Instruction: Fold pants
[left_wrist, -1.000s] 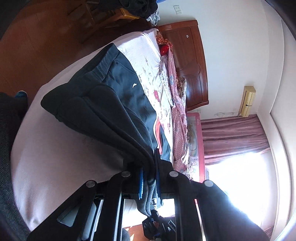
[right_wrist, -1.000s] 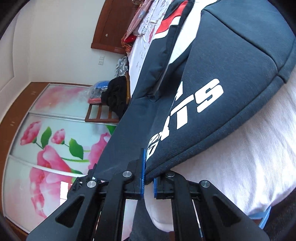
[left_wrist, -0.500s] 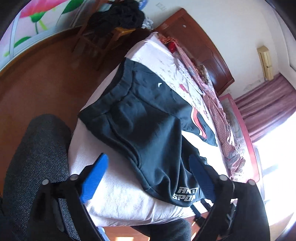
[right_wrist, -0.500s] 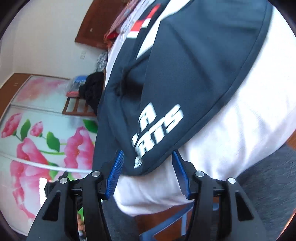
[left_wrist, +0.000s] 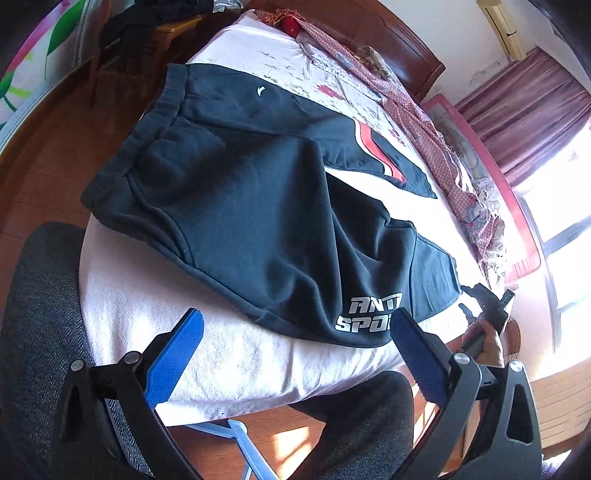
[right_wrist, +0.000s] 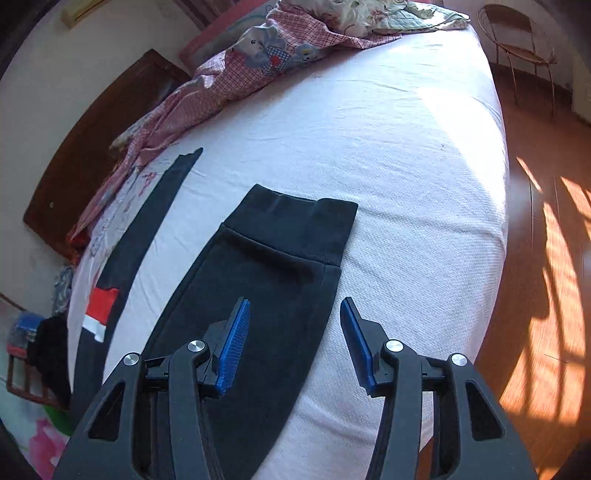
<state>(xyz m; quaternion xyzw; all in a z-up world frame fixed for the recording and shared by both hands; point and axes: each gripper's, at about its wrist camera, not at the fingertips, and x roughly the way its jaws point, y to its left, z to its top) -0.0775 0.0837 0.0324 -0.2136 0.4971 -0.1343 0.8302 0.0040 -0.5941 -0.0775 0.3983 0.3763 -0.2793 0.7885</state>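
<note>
Dark navy pants (left_wrist: 258, 206) lie spread on the white bed, waistband at the far left and white lettering near the front edge. My left gripper (left_wrist: 295, 332) hovers over that front edge, jaws still opening wide, nothing between its blue pads (left_wrist: 177, 350). In the right wrist view one leg ends in a ribbed cuff (right_wrist: 295, 225). My right gripper (right_wrist: 293, 332) hangs just above this leg, jaws closing but apart, with the leg's right edge below the gap. The other leg (right_wrist: 144, 229) carries a red and white stripe.
A pink checked quilt (right_wrist: 229, 81) lies bunched along the bed's far side by the wooden headboard (left_wrist: 399, 40). A chair with dark clothes (left_wrist: 147, 22) stands left; a wire chair (right_wrist: 517, 44) stands on the wooden floor. The person's grey-trousered legs (left_wrist: 33, 332) touch the bed.
Both grippers have let go of the pants fabric, which now lies on the bed. The left jaws opened wide; the right gripper swung along the leg to near its cuff.
</note>
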